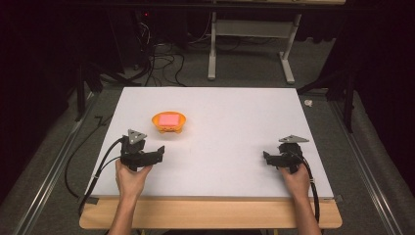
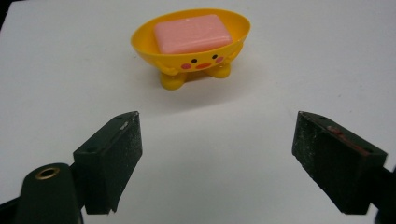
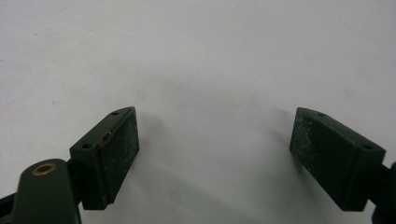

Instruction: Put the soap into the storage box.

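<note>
Yellow plastic soap dish, pink soap bar inside, stands just ahead of the left gripper, its jaws wide apart and empty. The right gripper, equally wide and empty, rests well apart. A grip on the rounded rim could tip the footed dish and spill the soap.

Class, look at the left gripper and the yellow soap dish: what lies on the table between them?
Nothing: between the left gripper and the soap dish runs bare white table, as the left gripper view shows; the high view agrees.

Lab-like recording space, white table on rails, dark curtains, cables trailing on grey carpet
</note>
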The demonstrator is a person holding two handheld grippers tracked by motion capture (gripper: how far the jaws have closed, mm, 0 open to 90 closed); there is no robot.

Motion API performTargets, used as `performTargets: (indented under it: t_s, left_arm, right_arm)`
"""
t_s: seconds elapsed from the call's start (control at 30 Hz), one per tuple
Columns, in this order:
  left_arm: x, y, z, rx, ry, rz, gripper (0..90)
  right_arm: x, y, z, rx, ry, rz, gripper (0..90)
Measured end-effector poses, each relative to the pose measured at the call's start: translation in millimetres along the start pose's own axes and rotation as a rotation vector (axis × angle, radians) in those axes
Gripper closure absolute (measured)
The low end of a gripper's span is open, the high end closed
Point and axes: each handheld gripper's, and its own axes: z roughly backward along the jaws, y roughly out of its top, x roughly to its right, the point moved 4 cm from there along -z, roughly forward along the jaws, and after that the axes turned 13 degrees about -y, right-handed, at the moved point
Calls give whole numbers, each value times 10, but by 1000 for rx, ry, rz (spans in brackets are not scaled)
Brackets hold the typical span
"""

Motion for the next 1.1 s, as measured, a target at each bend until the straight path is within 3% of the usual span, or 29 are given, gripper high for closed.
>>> performTargets:
  t_s: [0.17,0.4,1.1]
  left_arm:
    - [-18,-73,-56,-12,-6,19,166]
    - [-9,-113,-141,-28,-5,1,167]
    - [-68,-289,-392,-56,-29,31,170]
  right_arm:
    - [0,0,0,0,0,0,162]
    - [0,0,0,0,0,0,162]
    - [0,0,0,0,0,0,162]
